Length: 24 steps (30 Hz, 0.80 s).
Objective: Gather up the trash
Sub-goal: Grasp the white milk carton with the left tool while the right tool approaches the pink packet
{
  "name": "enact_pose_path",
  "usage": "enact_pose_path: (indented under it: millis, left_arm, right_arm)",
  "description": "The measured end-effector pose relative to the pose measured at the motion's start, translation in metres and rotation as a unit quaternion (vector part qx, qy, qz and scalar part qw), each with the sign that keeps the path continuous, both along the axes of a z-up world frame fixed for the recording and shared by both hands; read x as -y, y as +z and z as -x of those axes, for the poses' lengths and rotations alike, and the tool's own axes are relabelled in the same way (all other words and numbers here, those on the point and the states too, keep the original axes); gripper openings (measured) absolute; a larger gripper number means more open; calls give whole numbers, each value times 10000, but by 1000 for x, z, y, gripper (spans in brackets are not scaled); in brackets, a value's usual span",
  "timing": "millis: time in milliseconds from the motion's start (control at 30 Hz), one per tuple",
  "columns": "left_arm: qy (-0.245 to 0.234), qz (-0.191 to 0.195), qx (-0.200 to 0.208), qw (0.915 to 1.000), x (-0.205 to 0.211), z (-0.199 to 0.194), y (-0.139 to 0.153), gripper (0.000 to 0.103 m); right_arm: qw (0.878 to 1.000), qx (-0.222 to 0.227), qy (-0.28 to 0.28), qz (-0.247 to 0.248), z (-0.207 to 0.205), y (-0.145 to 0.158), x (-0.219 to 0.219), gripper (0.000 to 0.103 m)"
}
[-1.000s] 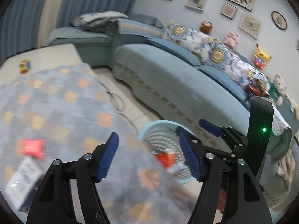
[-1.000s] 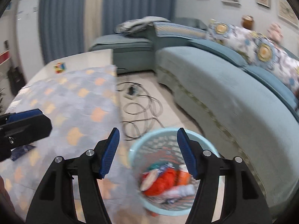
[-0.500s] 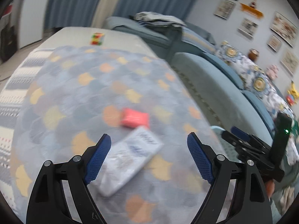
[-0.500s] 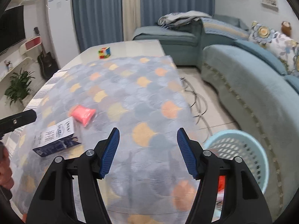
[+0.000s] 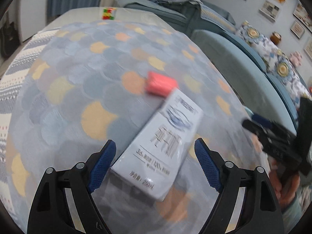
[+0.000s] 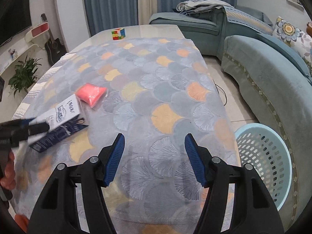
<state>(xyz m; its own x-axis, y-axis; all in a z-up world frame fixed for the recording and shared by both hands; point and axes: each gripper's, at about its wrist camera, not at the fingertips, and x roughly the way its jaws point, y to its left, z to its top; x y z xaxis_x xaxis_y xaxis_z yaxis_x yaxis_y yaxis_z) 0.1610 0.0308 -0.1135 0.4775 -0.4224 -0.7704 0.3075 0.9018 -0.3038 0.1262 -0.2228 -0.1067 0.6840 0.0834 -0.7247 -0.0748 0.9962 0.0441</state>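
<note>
A white and dark blue milk carton (image 5: 163,142) lies on the patterned tablecloth (image 5: 78,78), with a pink packet (image 5: 159,83) just beyond it. My left gripper (image 5: 155,161) is open, its jaws on either side of the carton's near end, apart from it. In the right wrist view the carton (image 6: 60,120) and pink packet (image 6: 91,95) lie at the left. My right gripper (image 6: 154,154) is open and empty over the cloth. A light blue basket (image 6: 263,161) stands on the floor to the right of the table.
A colourful cube (image 6: 118,33) sits at the table's far end. A blue sofa (image 6: 273,81) runs along the right, beyond the basket. A cable lies on the floor between table and sofa. A plant (image 6: 23,74) and guitar stand at the left.
Both grippers swung from the basket back over the table. My left gripper has closed in on the milk carton, which now lies between its open jaws.
</note>
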Motion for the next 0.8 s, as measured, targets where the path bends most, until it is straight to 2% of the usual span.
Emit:
enact_pose_path:
  millis: [67,300,333,367,533,633,800]
  left_arm:
    - [-197,-104,-60,9997,10,6,1,80]
    - [-179,-964,-25,9952,43,-9,-8,78]
    - [-116,-978,-58,9951,43,-11,-12,62]
    - [-112,-957,-121,9953,42,-12,-14,55]
    - [348,-569,-56,9978,5,1,-6,55]
    - [753,-411,20,9963,-20,3,0,55]
    - [976,-330,47,9947,-38,-3,-3,55]
  right_arm:
    - [10000,16,44,-8,-2,2,-2,60]
    - [9991,-13,424,38,-16,9,-26,60]
    - [9988,-21,489,40,-19,10,-30,60]
    - [9983,-48,575,18,-24,10,-35,60]
    - [9960,-218,846,-171,-49,4,-57,60]
    - [9938,-431,978,-291,-70,-8,-74,60]
    - [9912,-688,1116,-154,-102,-24,-98,69]
